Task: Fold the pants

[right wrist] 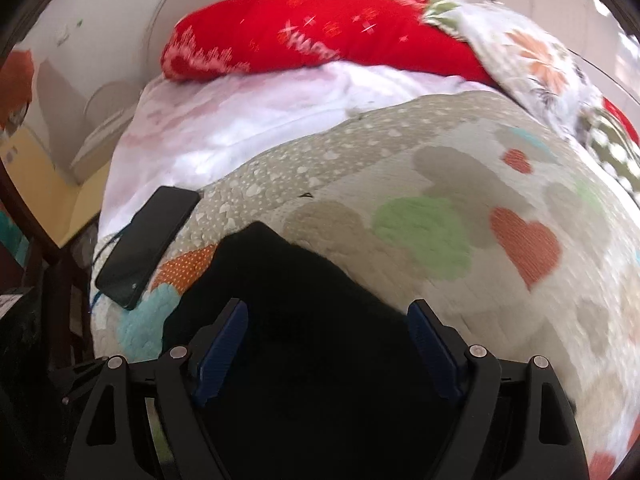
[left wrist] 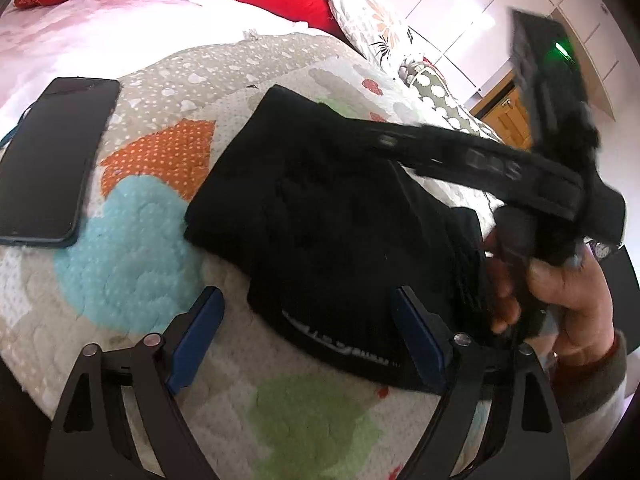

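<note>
Item: black pants [left wrist: 320, 216], folded into a compact bundle on the quilted bedspread [left wrist: 132, 272], lying just ahead of and between the fingers of both claws.

Left claw [left wrist: 308, 336]: spread, pinching nothing; waistband edge nearest it.

Right claw [right wrist: 328, 352]: spread, empty, poised over the bundle.

Handling note: likely a last tidy-up; press edges flat and square rather than lift, so the layers do not slip apart.

Surroundings: smartphone [left wrist: 52, 160] left of the bundle, close enough to be nudged; red pillow [right wrist: 304, 32] and floral pillow [right wrist: 528, 60] well beyond. In the left wrist view, the right claw's body, blurred, and the person's hand [left wrist: 560, 292] crowd the bundle's right side.
</note>
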Demonstrator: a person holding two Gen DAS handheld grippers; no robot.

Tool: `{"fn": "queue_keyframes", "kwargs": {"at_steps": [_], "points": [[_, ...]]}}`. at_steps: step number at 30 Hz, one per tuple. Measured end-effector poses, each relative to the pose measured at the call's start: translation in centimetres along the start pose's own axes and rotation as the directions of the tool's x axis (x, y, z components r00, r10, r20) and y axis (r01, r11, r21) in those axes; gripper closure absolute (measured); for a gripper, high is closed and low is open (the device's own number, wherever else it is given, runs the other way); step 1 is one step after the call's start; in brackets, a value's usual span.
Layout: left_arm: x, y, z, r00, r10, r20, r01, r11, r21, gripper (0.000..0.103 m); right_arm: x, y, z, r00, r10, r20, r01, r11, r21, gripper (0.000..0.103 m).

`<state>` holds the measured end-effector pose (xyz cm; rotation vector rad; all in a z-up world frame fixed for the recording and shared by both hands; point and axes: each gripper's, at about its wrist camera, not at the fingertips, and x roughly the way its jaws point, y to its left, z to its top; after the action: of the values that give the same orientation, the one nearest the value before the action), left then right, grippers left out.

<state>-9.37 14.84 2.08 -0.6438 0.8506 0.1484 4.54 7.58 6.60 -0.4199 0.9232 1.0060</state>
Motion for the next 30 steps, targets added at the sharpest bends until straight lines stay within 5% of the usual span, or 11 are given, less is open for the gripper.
{"fn": "queue_keyframes", "kwargs": {"at_steps": [6,7,8,9,12,17,21,25,30], "points": [[0.8,0.3,0.7,1.000,-0.015,0.020,0.015,1.000,-0.007,0.011,4.9,1.7,2.5,0.996,0.073,-0.059,-0.076,0.995,-0.057,0.020],[0.7,0.4,0.7,0.999,-0.020,0.029,0.020,1.000,-0.007,0.011,5.5,1.8,2.6,0.993,0.090,-0.071,-0.094,0.994,-0.049,0.023],[0.6,0.4,0.7,0.999,-0.028,0.040,0.029,1.000,-0.010,0.012,6.0,1.8,2.6,0.991,0.109,-0.080,-0.112,0.993,-0.038,0.038],[0.4,0.6,0.8,0.998,-0.037,0.055,0.038,0.999,-0.014,0.020,6.3,1.7,2.5,0.989,0.117,-0.085,-0.120,0.992,-0.026,0.049],[-0.7,0.5,1.0,0.996,-0.004,0.088,0.003,1.000,0.003,0.073,4.8,1.5,2.2,0.994,0.106,-0.040,-0.107,0.994,-0.010,0.067],[-4.5,-3.1,1.1,0.978,-0.049,0.204,0.023,0.992,0.128,0.081,-4.3,-1.5,1.6,0.972,0.166,0.167,-0.176,0.983,0.049,0.076],[-6.7,-9.1,0.0,0.960,-0.142,0.241,0.065,0.951,0.303,0.081,-12.3,-5.2,-1.5,0.942,0.130,0.308,-0.167,0.981,0.095,0.081],[-5.7,-15.4,-2.5,0.958,-0.241,0.156,0.147,0.878,0.455,0.081,-17.6,-9.7,-7.2,0.924,0.032,0.382,-0.118,0.971,0.206,0.086],[0.3,-21.5,-7.1,0.968,-0.246,-0.043,0.225,0.785,0.577,0.081,-19.2,-15.4,-16.3,0.944,-0.112,0.311,-0.034,0.904,0.427,0.085]]}}
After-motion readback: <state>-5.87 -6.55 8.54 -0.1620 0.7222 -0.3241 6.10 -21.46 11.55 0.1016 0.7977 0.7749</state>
